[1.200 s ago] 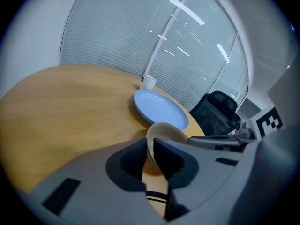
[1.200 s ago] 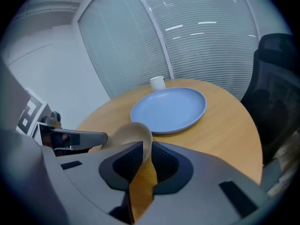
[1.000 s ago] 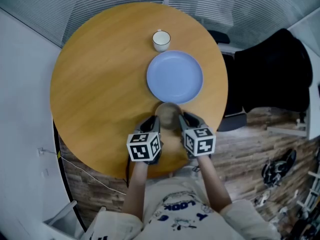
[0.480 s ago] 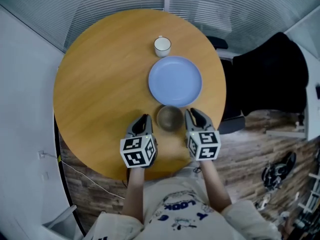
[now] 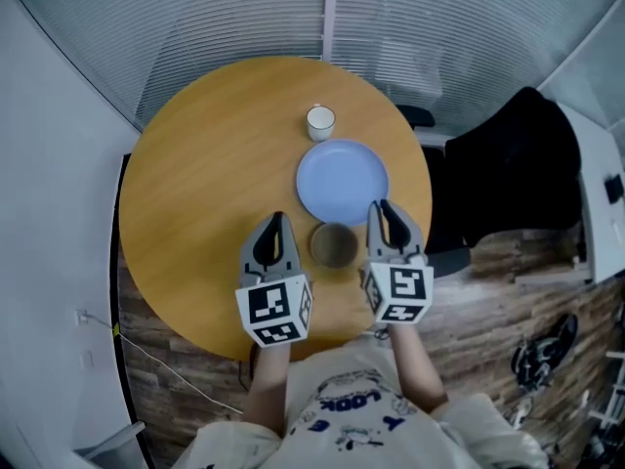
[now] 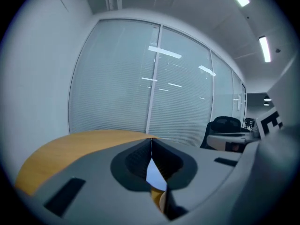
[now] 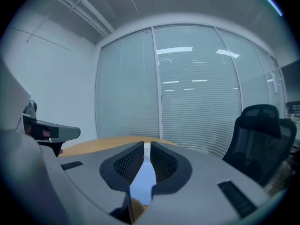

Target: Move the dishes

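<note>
Open the left gripper (image 5: 275,225), just pinched together on nothing. Aim at the small brown round bowl (image 5: 334,245) on the round wooden table (image 5: 195,193), six o'clock of the flat blue plate (image 5: 342,183). Widen the right gripper (image 5: 384,209), just narrowed to an empty sliver; flank the rim at nine and three.

Round wooden table (image 5: 195,213): white cup (image 5: 320,122), blue plate (image 5: 342,182), brown bowl (image 5: 334,245).
</note>
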